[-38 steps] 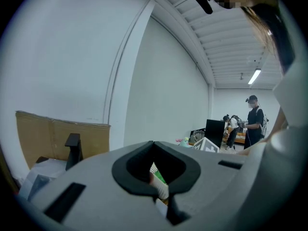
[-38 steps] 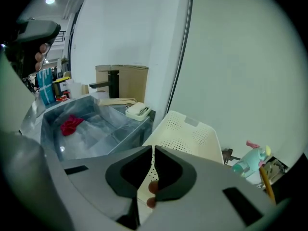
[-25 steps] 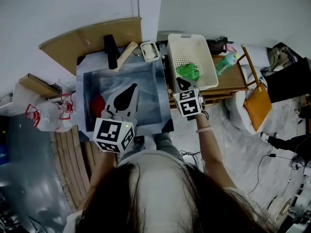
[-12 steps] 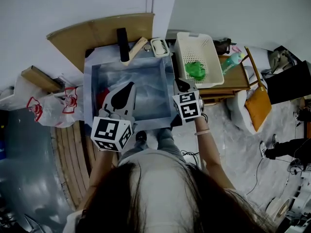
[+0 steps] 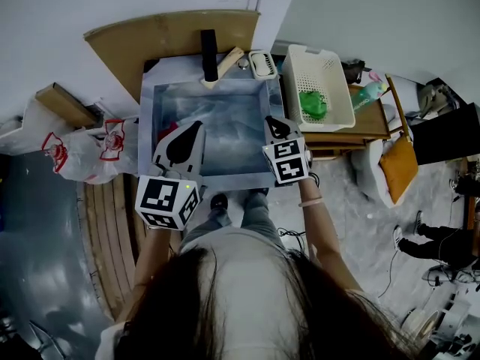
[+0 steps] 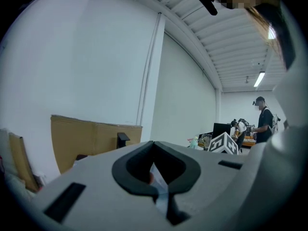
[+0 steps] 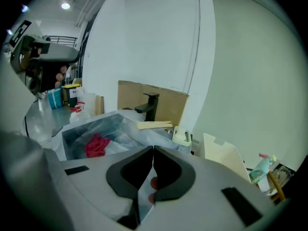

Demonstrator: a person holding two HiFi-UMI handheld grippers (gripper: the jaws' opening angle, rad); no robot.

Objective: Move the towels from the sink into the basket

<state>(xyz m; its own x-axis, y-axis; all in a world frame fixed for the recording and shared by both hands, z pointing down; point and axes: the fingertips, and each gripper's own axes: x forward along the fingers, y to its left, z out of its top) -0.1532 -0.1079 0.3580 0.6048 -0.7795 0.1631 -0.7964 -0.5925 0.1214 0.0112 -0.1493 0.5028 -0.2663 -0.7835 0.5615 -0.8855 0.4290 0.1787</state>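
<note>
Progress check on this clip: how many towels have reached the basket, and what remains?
Done: one green towel lies in the basket. In hand: nothing. The left hand-held gripper and the right hand-held gripper are both shut and empty, over the near side of the sink. Left: a red towel lies in the sink, not yet picked up.
</note>
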